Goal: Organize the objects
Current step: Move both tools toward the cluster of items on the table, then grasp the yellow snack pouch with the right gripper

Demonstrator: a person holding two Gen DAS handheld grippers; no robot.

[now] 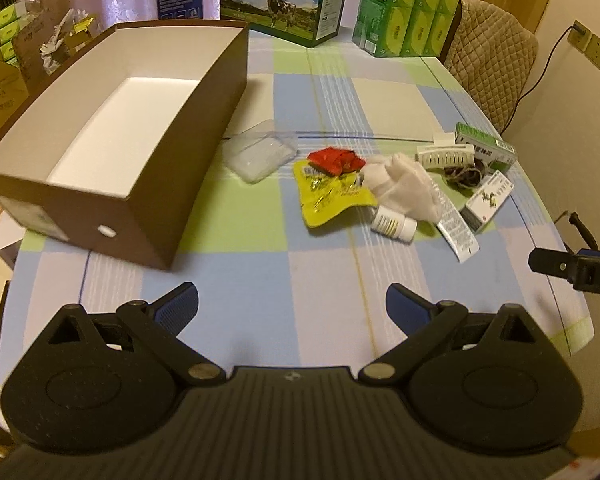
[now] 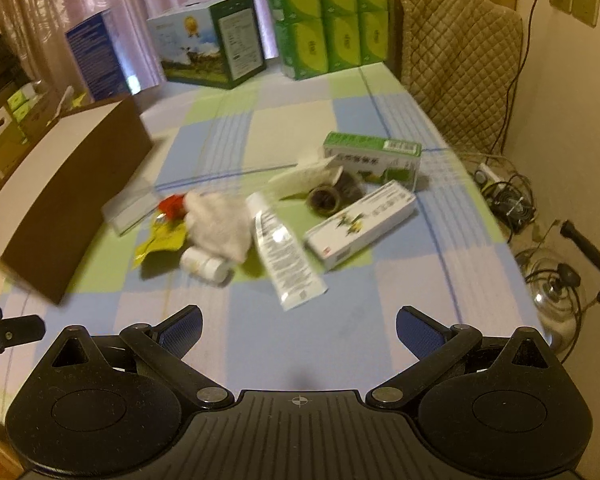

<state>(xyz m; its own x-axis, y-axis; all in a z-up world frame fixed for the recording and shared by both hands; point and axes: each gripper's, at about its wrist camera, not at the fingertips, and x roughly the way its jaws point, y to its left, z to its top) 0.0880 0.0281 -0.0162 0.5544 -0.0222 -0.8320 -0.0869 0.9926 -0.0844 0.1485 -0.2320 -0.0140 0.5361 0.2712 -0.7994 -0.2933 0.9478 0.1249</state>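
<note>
Left wrist view: the left gripper [image 1: 292, 306] hangs wide open and empty over bare checked tablecloth [image 1: 260, 272]; the empty brown box [image 1: 148, 200] stands just ahead-left, and the clutter lies beyond.

Right wrist view: the right gripper [image 2: 299, 330] gapes empty too, nearest the white tube [image 2: 284, 252]. The pile overlaps, so grabbing the tube may drag the white cloth [image 2: 220, 224] or roll the small bottle [image 2: 206, 266].

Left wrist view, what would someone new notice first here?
Probably the big brown box, open and empty, on the left of the checked tablecloth. To its right lies a loose heap of small things: a yellow packet, a white cloth, a pill bottle and medicine cartons. Both tongs are open, holding nothing.
</note>
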